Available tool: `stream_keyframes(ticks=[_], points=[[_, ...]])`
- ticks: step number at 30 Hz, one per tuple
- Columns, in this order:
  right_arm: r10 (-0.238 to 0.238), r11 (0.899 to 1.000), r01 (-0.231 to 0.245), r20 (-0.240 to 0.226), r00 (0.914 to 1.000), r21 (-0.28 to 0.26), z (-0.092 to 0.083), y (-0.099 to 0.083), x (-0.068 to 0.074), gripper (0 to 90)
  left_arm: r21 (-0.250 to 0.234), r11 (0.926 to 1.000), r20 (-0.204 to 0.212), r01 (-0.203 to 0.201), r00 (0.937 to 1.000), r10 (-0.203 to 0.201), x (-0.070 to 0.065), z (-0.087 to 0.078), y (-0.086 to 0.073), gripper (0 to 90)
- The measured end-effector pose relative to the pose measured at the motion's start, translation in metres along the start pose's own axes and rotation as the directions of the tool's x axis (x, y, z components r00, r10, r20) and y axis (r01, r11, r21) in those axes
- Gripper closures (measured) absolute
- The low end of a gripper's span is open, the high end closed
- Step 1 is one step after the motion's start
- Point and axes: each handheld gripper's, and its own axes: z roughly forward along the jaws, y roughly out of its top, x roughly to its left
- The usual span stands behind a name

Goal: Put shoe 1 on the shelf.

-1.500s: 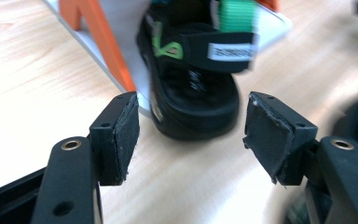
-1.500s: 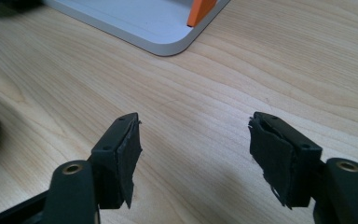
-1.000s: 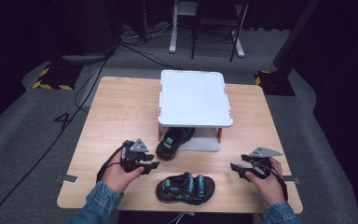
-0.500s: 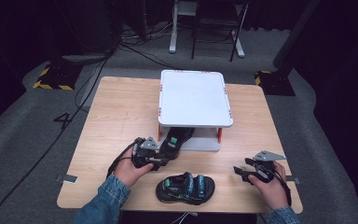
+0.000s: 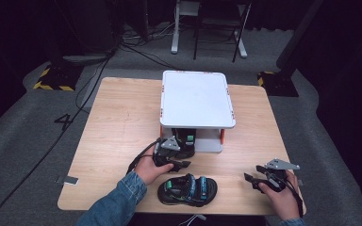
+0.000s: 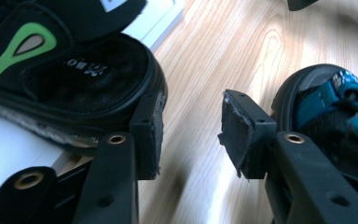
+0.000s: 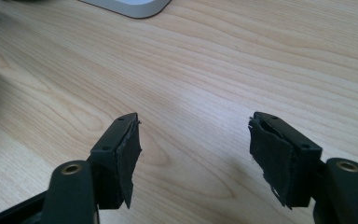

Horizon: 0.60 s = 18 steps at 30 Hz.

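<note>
Overhead camera faces forward-down; both tool cameras skim the shared table (image 5: 122,122) closely.

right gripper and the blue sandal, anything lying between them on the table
Nothing: in the high view, bare wood separates the right gripper from the blue sandal on the table.

table (image 5: 122,122): light wood, smooth grain | tongs pads (image 7: 128,154): matt black, frayed | shelf (image 5: 195,96): smooth white

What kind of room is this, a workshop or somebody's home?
Probably a lab or studio set up for recording handling tasks, not a home. A lone wooden table stands on grey carpet amid dark surroundings, cables trail across the floor, and yellow-black hazard tape marks a stand's base.
</note>
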Motion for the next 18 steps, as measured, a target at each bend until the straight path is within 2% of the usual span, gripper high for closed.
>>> stream_keyframes(ticks=[2,5,8,10,12,14,16,18], points=[[0.004,1.000,-0.004,0.007,1.0000,-0.002,-0.002,-0.002,-0.001,34.3,-0.005,0.9995,-0.005,-0.031,0.9995,0.031,-0.003,-0.001,0.003,53.7],[0.010,1.000,-0.010,0.012,0.9999,-0.005,-0.005,-0.004,-0.002,34.3,-0.032,0.9994,0.029,0.011,0.9995,-0.010,-0.002,-0.006,0.008,57.9],[0.012,1.000,-0.012,0.015,0.9998,-0.004,-0.006,-0.006,-0.001,34.3,0.004,1.0000,-0.020,0.007,0.9998,-0.007,0.004,-0.002,0.006,64.1],[0.013,1.000,-0.013,0.015,0.9998,-0.004,-0.007,-0.006,-0.001,34.2,-0.016,0.9997,-0.012,0.015,0.9998,-0.016,0.007,-0.001,0.006,69.4],[0.011,1.000,-0.011,0.014,0.9998,-0.003,-0.007,-0.007,-0.001,34.2,-0.018,0.9994,-0.083,-0.029,0.9962,0.028,0.009,0.002,0.007,71.7],[0.013,1.000,-0.013,0.019,0.9997,-0.001,-0.008,-0.009,-0.001,34.2,-0.027,0.9970,-0.159,-0.073,0.9849,0.068,0.012,0.007,0.006,69.3],[0.015,1.000,-0.015,0.021,0.9997,0.001,-0.009,-0.010,-0.001,34.2,-0.038,0.9972,-0.194,-0.065,0.9793,0.057,0.019,0.012,0.005,64.4],[0.017,1.000,-0.017,0.023,0.9996,0.002,-0.010,-0.012,-0.002,34.2,-0.085,0.9954,-0.188,-0.044,0.9818,0.027,0.026,0.015,0.004,63.3]])
